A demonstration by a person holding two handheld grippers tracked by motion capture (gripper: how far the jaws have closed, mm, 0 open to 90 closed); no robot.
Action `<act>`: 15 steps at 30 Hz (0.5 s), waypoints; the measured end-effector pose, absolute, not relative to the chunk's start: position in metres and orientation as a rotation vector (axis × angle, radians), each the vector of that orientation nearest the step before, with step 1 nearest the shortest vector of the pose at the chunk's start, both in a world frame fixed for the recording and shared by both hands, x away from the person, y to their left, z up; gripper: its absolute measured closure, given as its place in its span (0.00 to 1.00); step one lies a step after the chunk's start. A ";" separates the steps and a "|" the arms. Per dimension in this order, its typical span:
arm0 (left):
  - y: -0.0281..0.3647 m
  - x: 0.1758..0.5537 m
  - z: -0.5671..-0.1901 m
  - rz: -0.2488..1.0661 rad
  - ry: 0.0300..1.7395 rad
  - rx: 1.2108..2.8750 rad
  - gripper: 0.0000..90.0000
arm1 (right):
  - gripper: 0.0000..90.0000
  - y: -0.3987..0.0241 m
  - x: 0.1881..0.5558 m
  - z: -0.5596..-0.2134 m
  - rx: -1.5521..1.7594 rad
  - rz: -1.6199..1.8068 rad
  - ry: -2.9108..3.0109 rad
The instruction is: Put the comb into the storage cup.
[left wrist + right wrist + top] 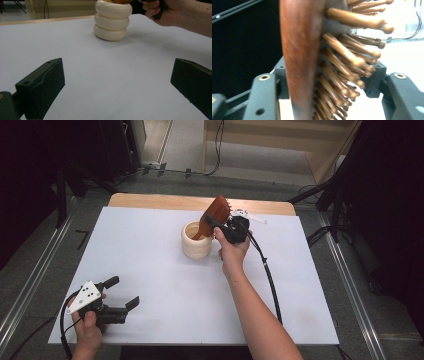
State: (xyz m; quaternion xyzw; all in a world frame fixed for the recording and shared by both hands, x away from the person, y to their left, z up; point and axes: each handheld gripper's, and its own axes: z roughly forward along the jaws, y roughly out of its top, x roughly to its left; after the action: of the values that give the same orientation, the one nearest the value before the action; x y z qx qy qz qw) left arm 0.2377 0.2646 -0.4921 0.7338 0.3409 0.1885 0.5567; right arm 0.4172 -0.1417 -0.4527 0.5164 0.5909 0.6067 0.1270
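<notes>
Handle of red-brown wooden paddle hairbrush (216,211) dropped into cream ribbed ceramic holder (196,241) for upright storage; right gripper (220,224) jaws spread, bristled head between. Left gripper (125,293) parked on white desk (165,295), jaws spread, empty.

- You see a reddish-brown wooden hairbrush (217,211) with tan, round-tipped bristles (352,62).
- The ribbed holder (196,240) is cream.
- Your grippers' jaws are black.
- The table sheet (165,285) is plain white, with a light wood edge (150,200) behind.

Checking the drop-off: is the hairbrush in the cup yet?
In: the hairbrush leans with its handle inside the cream cup, head sticking out.
</notes>
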 end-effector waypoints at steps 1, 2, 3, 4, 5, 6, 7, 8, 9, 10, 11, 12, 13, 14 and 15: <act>0.265 0.238 -0.492 0.445 0.804 1.732 0.00 | 0.34 -0.142 0.417 -0.453 1.504 1.769 1.726; 0.265 0.238 -0.492 0.444 0.804 1.732 0.00 | 0.32 -0.143 0.417 -0.453 1.501 1.772 1.736; 0.265 0.238 -0.492 0.445 0.805 1.732 0.00 | 0.30 -0.144 0.417 -0.453 1.499 1.769 1.743; 0.265 0.238 -0.492 0.445 0.804 1.734 0.00 | 0.28 -0.145 0.417 -0.453 1.494 1.767 1.750; 0.265 0.238 -0.492 0.445 0.804 1.734 0.00 | 0.23 -0.145 0.417 -0.452 1.494 1.771 1.754; 0.265 0.238 -0.492 0.445 0.804 1.734 0.00 | 0.23 -0.145 0.417 -0.452 1.494 1.771 1.754; 0.265 0.238 -0.492 0.445 0.804 1.734 0.00 | 0.18 -0.146 0.417 -0.452 1.487 1.772 1.769; 0.265 0.238 -0.492 0.445 0.804 1.734 0.00 | 0.16 -0.147 0.417 -0.452 1.476 1.780 1.782; 0.264 0.238 -0.492 0.445 0.805 1.734 0.00 | 0.12 -0.147 0.417 -0.451 1.468 1.785 1.794; 0.264 0.238 -0.492 0.445 0.805 1.734 0.00 | 0.12 -0.147 0.417 -0.451 1.468 1.785 1.794; 0.264 0.238 -0.492 0.445 0.803 1.733 0.00 | 0.10 -0.147 0.417 -0.450 1.464 1.780 1.797; 0.264 0.238 -0.492 0.445 0.803 1.734 0.00 | 0.08 -0.148 0.415 -0.448 1.446 1.763 1.813; 0.264 0.238 -0.492 0.445 0.803 1.733 0.00 | 0.08 -0.148 0.415 -0.448 1.446 1.763 1.813; 0.265 0.238 -0.492 0.446 0.803 1.735 0.00 | 0.00 -0.148 0.413 -0.447 1.418 1.749 1.833; 0.265 0.238 -0.492 0.446 0.803 1.735 0.00 | 0.00 -0.148 0.413 -0.447 1.418 1.749 1.833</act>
State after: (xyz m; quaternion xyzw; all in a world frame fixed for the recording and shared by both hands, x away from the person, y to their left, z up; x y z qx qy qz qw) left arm 0.2377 0.2647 -0.4921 0.7347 0.3400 0.1889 0.5558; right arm 0.4133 -0.1480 -0.4467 0.4850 0.6268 0.5982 0.1188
